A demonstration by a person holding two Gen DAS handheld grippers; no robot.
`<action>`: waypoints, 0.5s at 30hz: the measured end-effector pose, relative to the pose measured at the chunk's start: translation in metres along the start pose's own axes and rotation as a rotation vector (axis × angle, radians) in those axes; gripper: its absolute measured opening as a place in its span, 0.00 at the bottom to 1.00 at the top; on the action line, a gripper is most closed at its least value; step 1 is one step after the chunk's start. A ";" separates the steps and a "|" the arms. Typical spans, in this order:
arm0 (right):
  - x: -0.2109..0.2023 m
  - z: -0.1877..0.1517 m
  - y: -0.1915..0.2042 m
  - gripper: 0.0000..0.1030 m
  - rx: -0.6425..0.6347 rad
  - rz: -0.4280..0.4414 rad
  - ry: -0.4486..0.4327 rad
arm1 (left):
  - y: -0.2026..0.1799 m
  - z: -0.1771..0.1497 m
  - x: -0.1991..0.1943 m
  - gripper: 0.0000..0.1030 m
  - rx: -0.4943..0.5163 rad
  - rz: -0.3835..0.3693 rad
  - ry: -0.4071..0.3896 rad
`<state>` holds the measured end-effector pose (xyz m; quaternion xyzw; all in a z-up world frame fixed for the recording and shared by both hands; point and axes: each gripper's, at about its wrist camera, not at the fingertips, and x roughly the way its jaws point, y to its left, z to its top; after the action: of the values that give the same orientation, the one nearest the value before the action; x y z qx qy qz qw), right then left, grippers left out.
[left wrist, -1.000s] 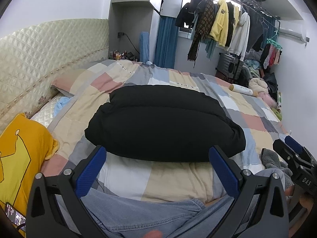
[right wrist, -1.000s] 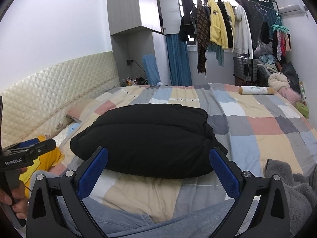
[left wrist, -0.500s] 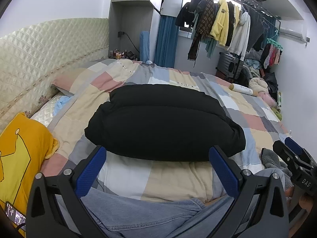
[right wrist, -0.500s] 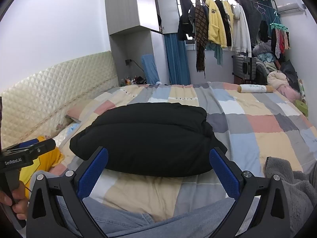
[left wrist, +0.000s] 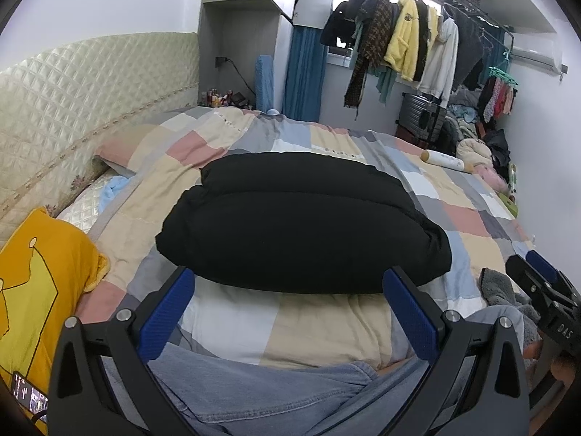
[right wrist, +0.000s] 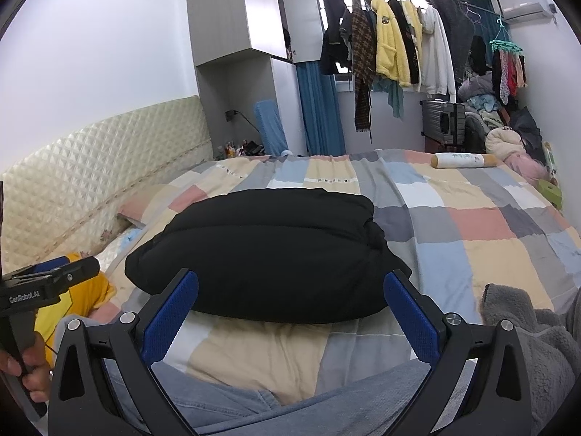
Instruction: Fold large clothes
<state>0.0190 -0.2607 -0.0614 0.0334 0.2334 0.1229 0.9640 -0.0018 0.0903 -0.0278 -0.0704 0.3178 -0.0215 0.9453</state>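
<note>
A black puffy jacket (left wrist: 301, 225) lies folded in a thick bundle on the patchwork quilt (left wrist: 319, 327); it also shows in the right wrist view (right wrist: 265, 254). My left gripper (left wrist: 290, 305) is open and empty, held back above the person's jeans (left wrist: 261, 396), short of the jacket's near edge. My right gripper (right wrist: 290, 305) is open and empty too, at the same distance from the jacket. Each gripper shows at the edge of the other's view: the right one (left wrist: 544, 301), the left one (right wrist: 47, 283).
A yellow cushion (left wrist: 32, 290) lies at the left by the quilted headboard (left wrist: 72, 109). A grey fleece garment (right wrist: 526, 327) lies at the right. A white roll (right wrist: 461, 161) lies at the bed's far side. Clothes hang on a rack (right wrist: 399, 47) by the window.
Almost nothing has moved; both grippers stay open and the jacket lies still. The right wrist view has tilted up slightly.
</note>
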 end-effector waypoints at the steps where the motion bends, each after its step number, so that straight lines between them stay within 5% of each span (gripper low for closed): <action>1: 0.000 0.000 0.000 1.00 -0.001 -0.001 -0.001 | 0.002 0.000 0.000 1.00 -0.002 0.003 0.002; 15: 0.000 0.000 -0.001 1.00 0.000 0.000 -0.002 | -0.002 -0.001 -0.002 1.00 -0.001 -0.012 0.004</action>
<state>0.0190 -0.2614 -0.0612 0.0335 0.2327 0.1227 0.9642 -0.0044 0.0886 -0.0272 -0.0728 0.3192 -0.0270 0.9445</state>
